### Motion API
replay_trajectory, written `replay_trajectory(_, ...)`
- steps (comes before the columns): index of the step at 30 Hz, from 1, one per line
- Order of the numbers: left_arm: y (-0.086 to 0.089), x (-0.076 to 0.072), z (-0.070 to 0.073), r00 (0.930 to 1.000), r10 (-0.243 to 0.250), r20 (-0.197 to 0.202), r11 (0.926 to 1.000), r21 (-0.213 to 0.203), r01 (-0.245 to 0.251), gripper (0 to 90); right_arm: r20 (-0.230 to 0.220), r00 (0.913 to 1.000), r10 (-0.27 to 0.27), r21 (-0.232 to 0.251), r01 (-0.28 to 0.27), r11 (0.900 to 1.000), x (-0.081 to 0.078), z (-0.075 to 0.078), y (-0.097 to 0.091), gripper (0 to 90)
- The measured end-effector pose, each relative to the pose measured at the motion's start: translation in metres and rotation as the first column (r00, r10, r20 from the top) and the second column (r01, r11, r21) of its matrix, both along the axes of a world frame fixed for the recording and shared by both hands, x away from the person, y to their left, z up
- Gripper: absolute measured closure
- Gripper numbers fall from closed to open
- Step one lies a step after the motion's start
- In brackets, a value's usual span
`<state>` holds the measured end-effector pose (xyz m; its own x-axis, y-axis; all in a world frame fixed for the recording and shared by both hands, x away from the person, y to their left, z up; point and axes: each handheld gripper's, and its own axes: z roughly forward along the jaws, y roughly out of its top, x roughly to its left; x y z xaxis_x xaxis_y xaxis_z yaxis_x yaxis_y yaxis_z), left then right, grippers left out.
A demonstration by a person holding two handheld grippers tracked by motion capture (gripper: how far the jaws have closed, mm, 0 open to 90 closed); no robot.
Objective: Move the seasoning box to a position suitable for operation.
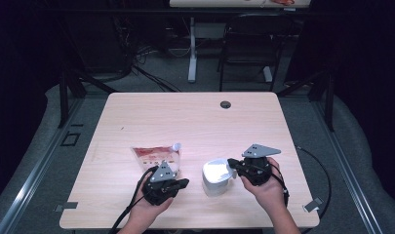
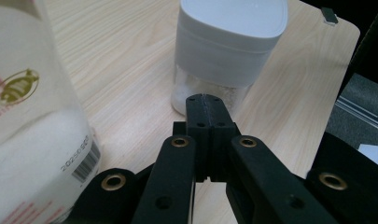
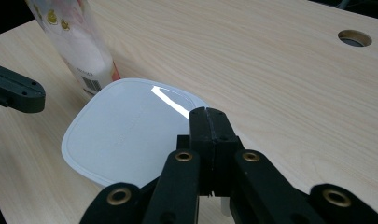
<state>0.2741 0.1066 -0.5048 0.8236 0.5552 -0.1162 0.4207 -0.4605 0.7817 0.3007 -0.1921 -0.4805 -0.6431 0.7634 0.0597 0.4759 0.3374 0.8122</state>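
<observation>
White-lidded jar [image 1: 217, 176] stands on the tabletop [image 1: 185, 117] between both hand-held grippers, left [image 1: 181, 184] and right [image 1: 230, 164], each pressed together, empty

— Table [image 1: 195, 112] contents?
— Pouch [image 1: 156, 157] lying left of centre towards the near edge; lidded jar [image 1: 216, 176] just right of it, nearer the near edge; cable hole [image 1: 226, 104] by the far edge.

Dark room, chair [image 1: 247, 46], grey floor [image 1: 166, 80]
</observation>
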Motion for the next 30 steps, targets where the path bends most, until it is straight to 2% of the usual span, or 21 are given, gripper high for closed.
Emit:
replay_trajectory(17,-0.027,0.007,0.0,0.999,-0.045,-0.002,0.9989,0.011,0.045,90.0,-0.002,1.0,0.0,0.006,0.0,1.0,0.0,0.0,-0.002,90.0)
replay_trajectory(23,-0.031,0.009,-0.001,0.9987,-0.051,-0.01,0.9986,0.011,0.051,90.0,-0.002,1.0,-0.001,0.011,0.001,0.9999,0.001,-0.001,-0.002,90.0)
replay_trajectory(26,-0.033,0.01,-0.001,0.9986,-0.052,-0.011,0.9985,0.015,0.053,90.0,-0.003,0.9999,-0.012,-0.006,0.012,0.9999,0.0,-0.001,-0.002,90.0)
replay_trajectory(30,-0.035,0.011,-0.001,0.9987,-0.051,-0.009,0.9986,0.015,0.051,90.0,-0.007,0.9998,-0.017,-0.004,0.017,0.9998,0.001,-0.002,-0.005,90.0)
